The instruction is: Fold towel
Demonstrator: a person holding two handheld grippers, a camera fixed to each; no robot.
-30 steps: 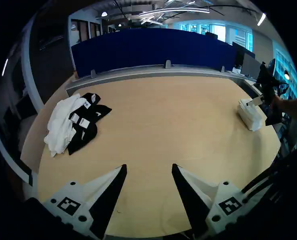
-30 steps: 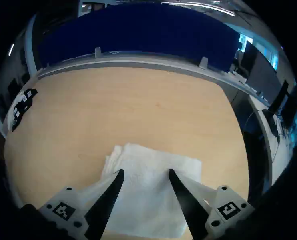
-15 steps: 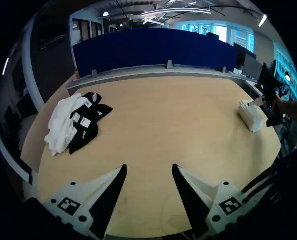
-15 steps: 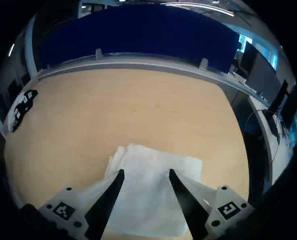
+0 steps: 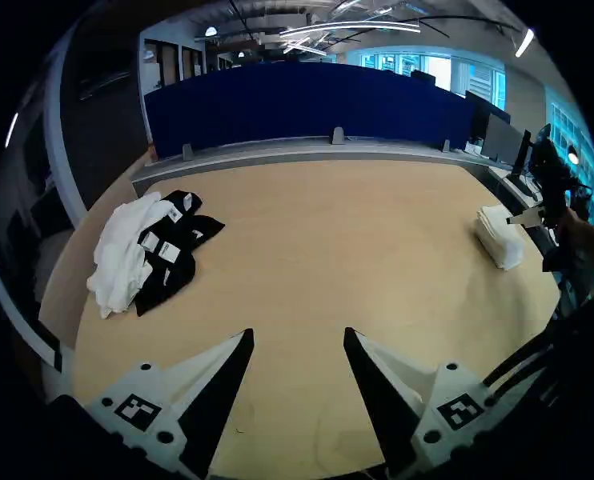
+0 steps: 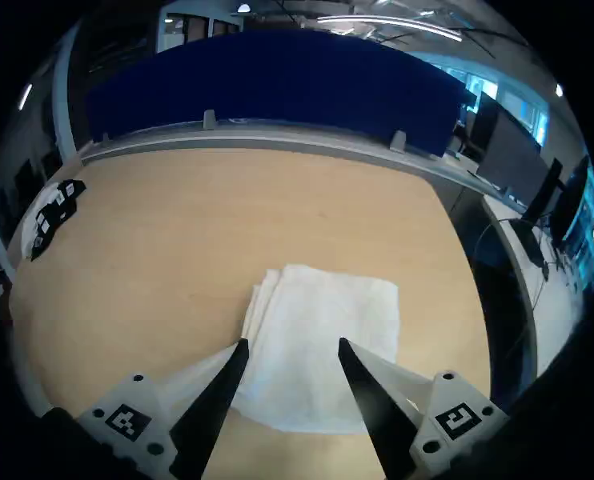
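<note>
pale wooden table (image 5: 337, 232): heap of white and black cloths (image 5: 141, 252) far left, left gripper (image 5: 297, 330) spread and empty, well apart from the folded towel (image 5: 501, 236) at far right. sits straight ahead of the right gripper (image 6: 291, 342), spread over its near edge, pinching nothing; long axis seemingly pointing away, so likely the nearer tool.

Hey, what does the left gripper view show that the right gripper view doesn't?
Left gripper view: the open left gripper over bare table, the clothes pile near enough to tell white pieces from black, and the folded towel side-on at far right. Right gripper view: the open right gripper over the towel's near edge, with its flat top and layered left edge. Shared: table, towel, pile, blue partition.
</note>
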